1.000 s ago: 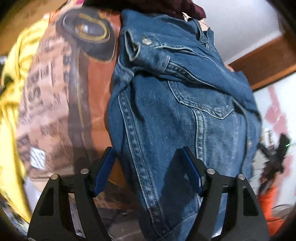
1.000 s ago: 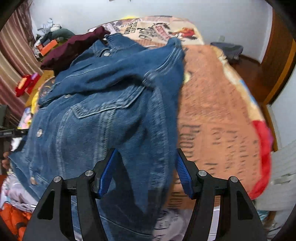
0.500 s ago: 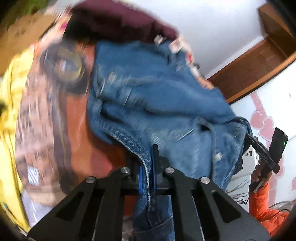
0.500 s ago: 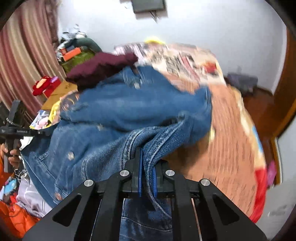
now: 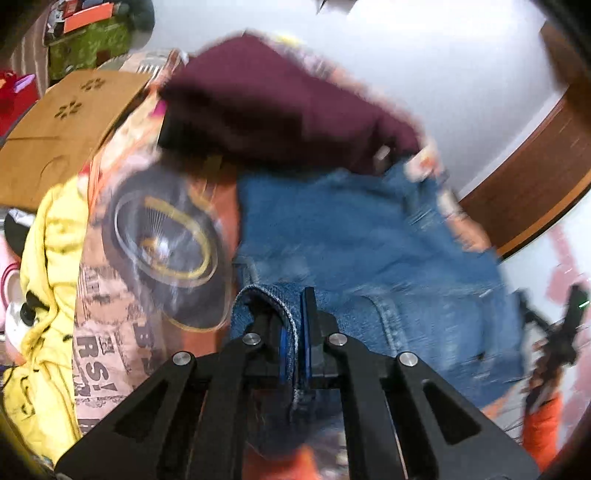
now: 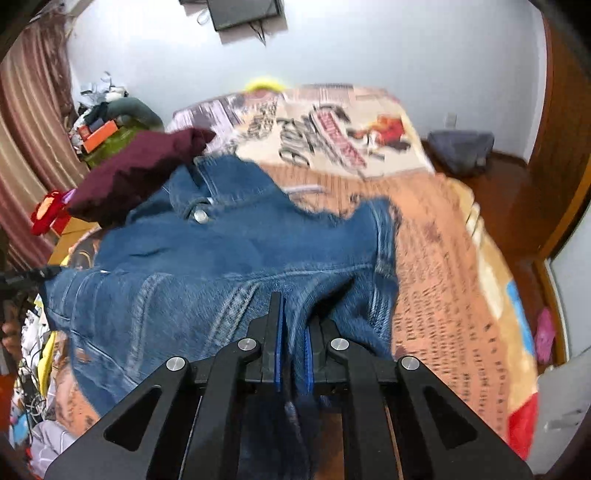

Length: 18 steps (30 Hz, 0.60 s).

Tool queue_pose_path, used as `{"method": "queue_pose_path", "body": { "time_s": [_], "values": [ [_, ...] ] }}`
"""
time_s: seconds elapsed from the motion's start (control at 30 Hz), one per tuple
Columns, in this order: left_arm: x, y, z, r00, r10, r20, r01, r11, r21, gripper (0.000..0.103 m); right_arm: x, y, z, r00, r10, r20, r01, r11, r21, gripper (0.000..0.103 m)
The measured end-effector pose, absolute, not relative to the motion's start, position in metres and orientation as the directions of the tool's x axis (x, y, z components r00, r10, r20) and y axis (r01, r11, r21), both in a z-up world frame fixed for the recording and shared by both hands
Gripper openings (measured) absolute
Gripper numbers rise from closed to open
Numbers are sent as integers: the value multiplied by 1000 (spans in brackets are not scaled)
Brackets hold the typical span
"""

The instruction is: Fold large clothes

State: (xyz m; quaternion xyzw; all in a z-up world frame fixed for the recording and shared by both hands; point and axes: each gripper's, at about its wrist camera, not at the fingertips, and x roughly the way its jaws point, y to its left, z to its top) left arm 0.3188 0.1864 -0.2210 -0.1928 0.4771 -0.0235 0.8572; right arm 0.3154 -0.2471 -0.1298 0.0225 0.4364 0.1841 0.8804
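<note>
Two grippers, left gripper (image 5: pixel 296 332) and right gripper (image 6: pixel 293 343), are seen with fingers clamped on the denim jacket (image 6: pixel 229 258); its metal button (image 6: pixel 200 215) is shown only in the right view, while the lower hem is cut off.

- A bedroom in someone's home: a bed (image 6: pixel 454 280) fills most of the room, spread with an orange blanket printed like newspaper.
- Striped curtains (image 6: pixel 26 147) hang along one side; a dark screen (image 6: pixel 245 13) is fixed high on the pale wall.
- A wooden door frame (image 6: pixel 565 155) and wood floor show beyond the bed.
- Household clutter (image 6: pixel 103 122) is heaped in the corner, and a maroon garment (image 6: pixel 136 173) lies on the bed with a denim jacket (image 6: pixel 229 258).
</note>
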Motion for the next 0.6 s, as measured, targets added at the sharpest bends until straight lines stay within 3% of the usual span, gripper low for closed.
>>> {"method": "queue_pose_path", "body": {
  "time_s": [0.1,0.27,0.37,0.43,0.6],
  "values": [
    [326,176,-239,512,-181,-840,-132,949,-285,6,312,-246,-126,568,343,-748,-320,929,184,8],
    [322,169,-222,526,-150,-837,-89,969,-230,10,300,-239,-110,577,275,-769,-349,934,72,17],
    [311,172,-214,531,-126,-838,-90,975,-204,35,288,-239,-100,596,237,-767,-351,936,17,34],
    [301,172,-207,557,-96,-825,-97,979,-180,51,282,-242,-97,605,229,-763,-344,939,9,59],
    [281,176,-193,580,-75,-811,-104,981,-165,57,262,-245,-93,603,230,-764,-343,939,12,61]
  ]
}}
